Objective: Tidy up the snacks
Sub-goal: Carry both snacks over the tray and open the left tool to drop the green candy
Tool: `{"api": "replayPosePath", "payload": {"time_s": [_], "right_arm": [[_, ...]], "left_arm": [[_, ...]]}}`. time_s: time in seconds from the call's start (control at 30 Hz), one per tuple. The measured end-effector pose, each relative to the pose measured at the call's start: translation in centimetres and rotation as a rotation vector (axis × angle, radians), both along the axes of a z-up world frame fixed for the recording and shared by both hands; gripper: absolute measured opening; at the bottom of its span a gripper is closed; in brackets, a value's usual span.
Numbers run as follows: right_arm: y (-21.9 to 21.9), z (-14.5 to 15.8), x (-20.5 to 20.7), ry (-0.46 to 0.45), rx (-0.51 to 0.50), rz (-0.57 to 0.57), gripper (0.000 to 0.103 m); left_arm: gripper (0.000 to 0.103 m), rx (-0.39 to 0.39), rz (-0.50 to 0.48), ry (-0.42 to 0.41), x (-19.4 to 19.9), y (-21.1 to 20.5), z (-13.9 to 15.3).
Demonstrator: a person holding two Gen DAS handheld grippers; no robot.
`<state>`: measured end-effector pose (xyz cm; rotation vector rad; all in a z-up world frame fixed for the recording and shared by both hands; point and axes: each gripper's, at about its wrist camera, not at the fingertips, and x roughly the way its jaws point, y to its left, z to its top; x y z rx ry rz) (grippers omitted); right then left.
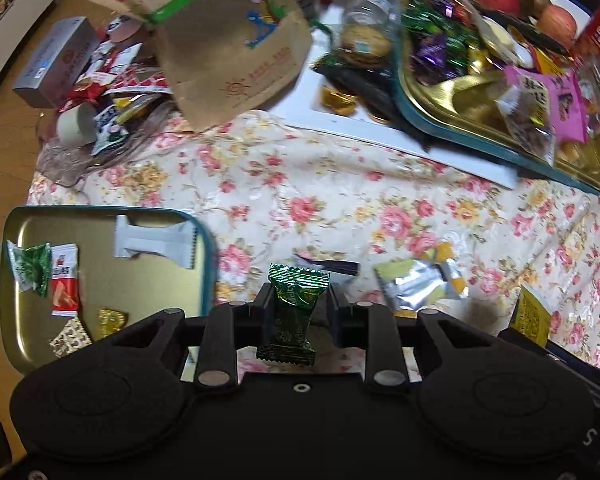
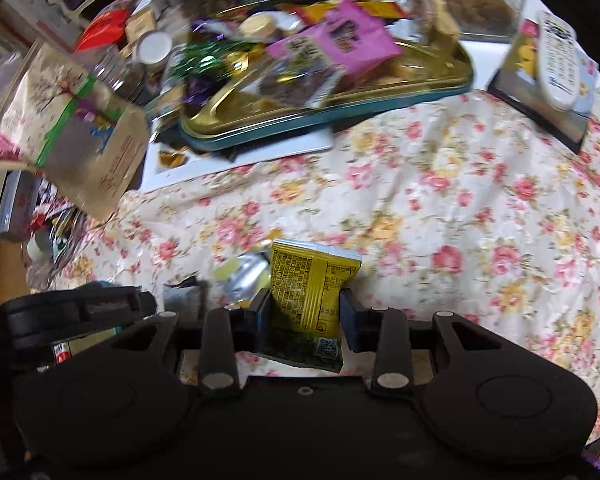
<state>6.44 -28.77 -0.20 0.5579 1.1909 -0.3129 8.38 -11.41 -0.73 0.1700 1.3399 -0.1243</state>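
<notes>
Left wrist view shows a surface under a flowered cloth (image 1: 340, 184). At the far right, a gold tray (image 1: 452, 96) with a teal rim is heaped with purple and green sweets and a pink packet. At the near left, a smaller gold tin (image 1: 148, 280) holds a white wrapper, a green sweet, a red-and-white packet and a few small pieces. A silver-and-yellow packet (image 1: 420, 280) lies loose on the cloth. The left claw (image 1: 298, 304) is clamped on a green candy (image 1: 294, 308) beside the tin. The right claw (image 2: 305, 312) grips a yellow packet (image 2: 308, 280) above the cloth.
</notes>
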Motion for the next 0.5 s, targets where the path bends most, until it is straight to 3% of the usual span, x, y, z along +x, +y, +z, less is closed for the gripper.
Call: {"api": "replayPosePath", "payload": {"time_s": [0.5], "right_arm": [[6.4, -0.7, 3.5, -0.001, -0.029, 0.110, 0.038]], "left_arm": [[0.036, 0.010, 0.127, -0.025, 2.0, 8.0, 1.1]]}}
